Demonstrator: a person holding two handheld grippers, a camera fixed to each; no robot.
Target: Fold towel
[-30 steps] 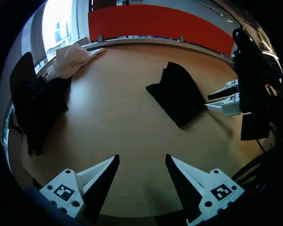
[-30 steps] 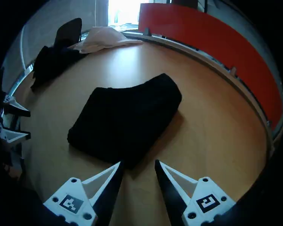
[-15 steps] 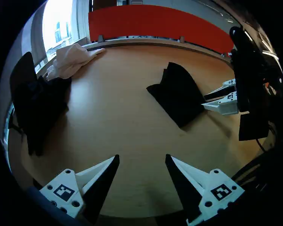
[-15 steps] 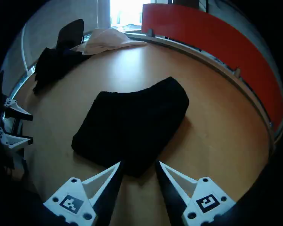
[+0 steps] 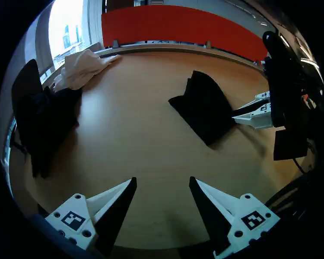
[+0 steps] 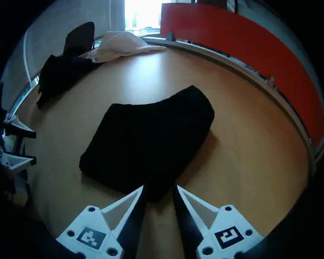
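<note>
Here: right gripper (image 6: 158, 188) jaws astride towel (image 6: 149, 138) corner, grip unclear; left gripper (image 5: 162, 179) jaws released; dark garment (image 5: 45, 121), pale cloth (image 5: 82, 67) aside.

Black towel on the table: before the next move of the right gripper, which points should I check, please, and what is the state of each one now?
1. The near corner of the black towel lies between the fingers of the right gripper: ok.
2. Both fingers press on the towel: cannot tell.
3. The left gripper is open over the bare table, apart from the towel: ok.
4. The dark clothing and the light cloth lie apart from the towel: ok.
5. The towel lies folded on the table, not over an edge: ok.
</note>
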